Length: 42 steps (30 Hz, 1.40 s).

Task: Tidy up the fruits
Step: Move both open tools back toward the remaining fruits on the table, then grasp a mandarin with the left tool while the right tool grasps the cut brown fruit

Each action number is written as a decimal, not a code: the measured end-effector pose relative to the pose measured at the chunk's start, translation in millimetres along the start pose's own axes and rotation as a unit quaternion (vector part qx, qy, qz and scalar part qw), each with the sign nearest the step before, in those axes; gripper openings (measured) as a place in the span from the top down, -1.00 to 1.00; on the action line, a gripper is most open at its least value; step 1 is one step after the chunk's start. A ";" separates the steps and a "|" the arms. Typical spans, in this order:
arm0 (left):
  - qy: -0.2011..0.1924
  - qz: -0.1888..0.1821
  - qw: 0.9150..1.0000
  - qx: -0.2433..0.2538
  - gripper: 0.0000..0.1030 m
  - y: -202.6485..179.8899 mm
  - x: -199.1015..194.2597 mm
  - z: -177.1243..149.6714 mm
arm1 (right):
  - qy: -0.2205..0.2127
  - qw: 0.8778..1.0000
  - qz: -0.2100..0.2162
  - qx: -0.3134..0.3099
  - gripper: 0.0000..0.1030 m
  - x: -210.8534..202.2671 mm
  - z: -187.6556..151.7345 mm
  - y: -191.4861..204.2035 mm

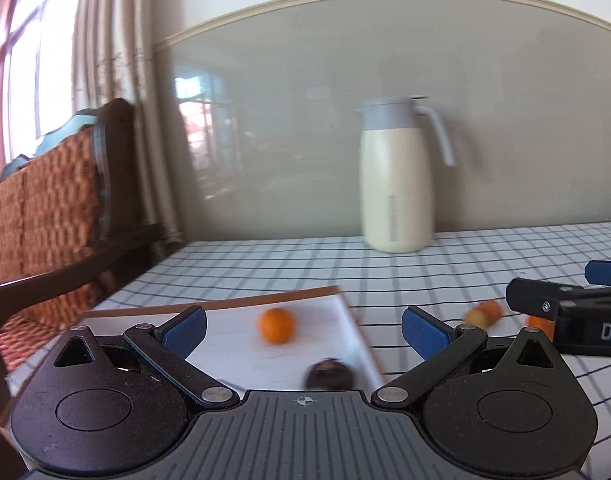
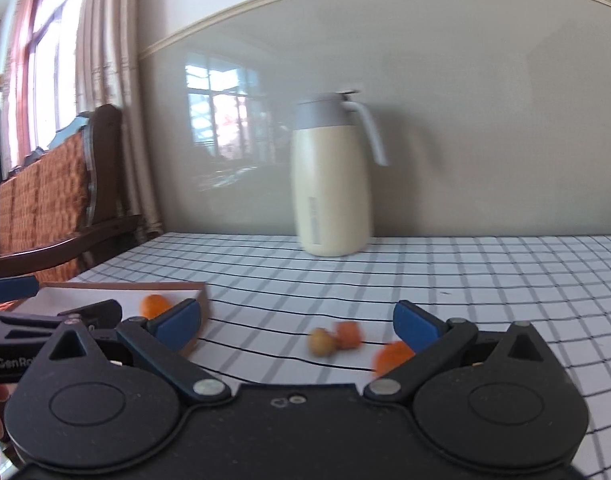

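Fruit pieces lie beside tray's right edge.

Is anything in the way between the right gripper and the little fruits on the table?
Nothing visible is. The right gripper is open, and the yellowish fruit and the orange pieces lie on bare checked tablecloth just ahead of its fingers. The jug stands far behind them, and the tray is off to the left.
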State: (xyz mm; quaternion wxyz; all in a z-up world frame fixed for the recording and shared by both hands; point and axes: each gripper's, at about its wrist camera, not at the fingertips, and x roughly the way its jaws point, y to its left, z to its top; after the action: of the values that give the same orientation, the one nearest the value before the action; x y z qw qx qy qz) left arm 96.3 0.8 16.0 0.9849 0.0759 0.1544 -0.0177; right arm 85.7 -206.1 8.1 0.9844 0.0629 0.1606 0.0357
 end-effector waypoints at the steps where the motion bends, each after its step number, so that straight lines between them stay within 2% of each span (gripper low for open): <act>1: 0.001 -0.007 1.000 0.003 -1.00 -6.6 0.8 0.2 | 0.000 1.000 -0.007 0.004 -0.85 -1.3 -0.6 -6.0; 5: 0.004 -0.037 0.999 0.012 -0.99 -32.4 4.2 -0.1 | 0.008 0.999 -0.036 0.017 -0.76 -4.6 -3.4 -27.4; 9: 0.010 -0.062 0.998 0.017 -0.99 -55.8 7.8 -0.3 | 0.017 0.998 -0.055 0.029 -0.58 -6.1 -5.9 -44.7; 13: 0.016 -0.078 0.997 0.024 -0.99 -75.4 12.2 -0.5 | 0.029 0.996 -0.077 0.032 -0.46 -5.2 -9.5 -57.7; 17: 0.031 -0.085 0.995 0.035 -0.98 -94.1 19.8 -2.4 | 0.053 0.993 -0.095 0.037 -0.12 0.4 -14.1 -69.0; 18: 0.035 -0.087 0.995 0.037 -0.94 -97.7 21.9 -2.9 | 0.060 0.993 -0.097 0.040 -0.01 2.2 -15.2 -71.7; 19: 0.040 -0.091 0.994 0.039 -0.78 -101.7 23.7 -3.7 | 0.064 0.992 -0.100 0.041 0.02 3.7 -16.5 -74.0; 20: 0.048 -0.097 0.993 0.040 -0.73 -105.5 26.5 -4.3 | 0.070 0.992 -0.101 0.042 0.03 5.5 -18.0 -75.7; 29: 0.068 -0.100 0.991 0.061 -0.73 -129.5 41.3 -8.5 | 0.104 0.988 -0.098 0.052 0.24 25.7 -25.2 -85.1; 38: 0.075 -0.092 0.991 0.057 -0.73 -128.7 50.7 -8.3 | 0.130 0.985 -0.096 0.056 0.22 46.7 -27.0 -84.2; 42: 0.080 -0.095 0.991 0.052 -0.73 -130.2 55.1 -8.4 | 0.130 0.984 -0.109 0.046 0.39 46.9 -25.7 -84.4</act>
State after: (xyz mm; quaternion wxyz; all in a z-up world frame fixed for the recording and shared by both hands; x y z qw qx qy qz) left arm 138.7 -127.1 -27.5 0.9580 0.1132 0.2378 -0.1131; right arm 126.0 -282.5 -42.1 0.9493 0.0847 0.2941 -0.0716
